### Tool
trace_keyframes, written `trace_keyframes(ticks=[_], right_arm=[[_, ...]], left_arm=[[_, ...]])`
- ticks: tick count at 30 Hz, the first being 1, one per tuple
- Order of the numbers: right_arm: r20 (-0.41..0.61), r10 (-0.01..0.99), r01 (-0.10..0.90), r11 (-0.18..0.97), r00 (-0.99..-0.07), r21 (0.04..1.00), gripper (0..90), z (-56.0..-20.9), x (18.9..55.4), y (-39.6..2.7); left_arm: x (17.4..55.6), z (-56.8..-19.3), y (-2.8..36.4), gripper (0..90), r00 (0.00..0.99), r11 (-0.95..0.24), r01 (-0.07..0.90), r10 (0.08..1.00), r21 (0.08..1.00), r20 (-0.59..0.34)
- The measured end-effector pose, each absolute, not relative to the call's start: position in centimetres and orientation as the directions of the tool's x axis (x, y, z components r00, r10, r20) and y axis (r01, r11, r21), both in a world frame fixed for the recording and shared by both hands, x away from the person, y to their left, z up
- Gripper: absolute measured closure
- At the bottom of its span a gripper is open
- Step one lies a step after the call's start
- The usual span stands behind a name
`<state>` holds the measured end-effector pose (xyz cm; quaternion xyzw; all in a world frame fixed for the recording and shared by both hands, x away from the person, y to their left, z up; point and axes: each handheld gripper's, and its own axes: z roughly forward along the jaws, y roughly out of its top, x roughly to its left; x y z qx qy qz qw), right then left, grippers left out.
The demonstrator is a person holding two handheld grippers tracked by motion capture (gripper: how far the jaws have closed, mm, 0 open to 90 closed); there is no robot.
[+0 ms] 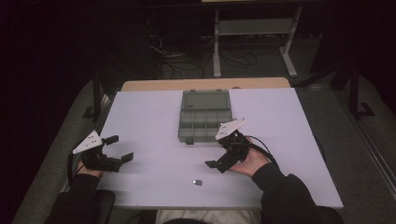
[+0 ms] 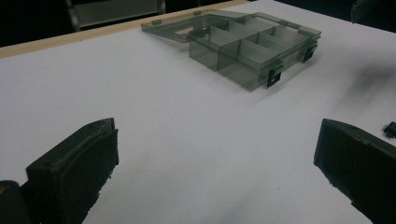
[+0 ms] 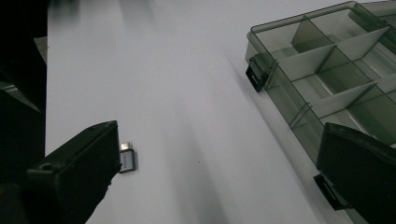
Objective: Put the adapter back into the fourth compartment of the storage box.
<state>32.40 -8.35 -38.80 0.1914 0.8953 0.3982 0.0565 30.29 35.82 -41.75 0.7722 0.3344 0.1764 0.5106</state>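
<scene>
Two grippers, one box and one small part make up what I have on the white table (image 1: 154, 107). Going left to right:

1. Left gripper (image 1: 122, 148), near the table's left edge. Its jaws stand wide apart with nothing between them; in the left gripper view the bare tabletop lies between them. My left hand (image 1: 88, 170) holds it low over the surface.

2. Small dark part (image 1: 198, 182), lying flat near the front edge, apart from both grippers. In the right gripper view it shows a pale end and sits just beside that gripper's left-hand jaw (image 3: 127, 158); I cannot tell whether they touch.

3. Grey see-through box (image 1: 204, 116), at the middle of the table toward the far side, lid folded back flat, its compartments open.

4. Right gripper (image 1: 217, 164), just in front of the box's right corner, jaws spread wide, holding nothing.
</scene>
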Motion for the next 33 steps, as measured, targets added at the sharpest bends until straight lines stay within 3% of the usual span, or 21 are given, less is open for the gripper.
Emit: trace_keyframes(ticks=[33], right_arm=[[0.068,0.291,0.262,0.704,-0.954,0.66,0.0,-41.4,31.5,-4.7]], left_arm=[[30.3,-41.7,35.8,0.0,0.717,-0.258,0.333,0.694,0.907,-0.065]])
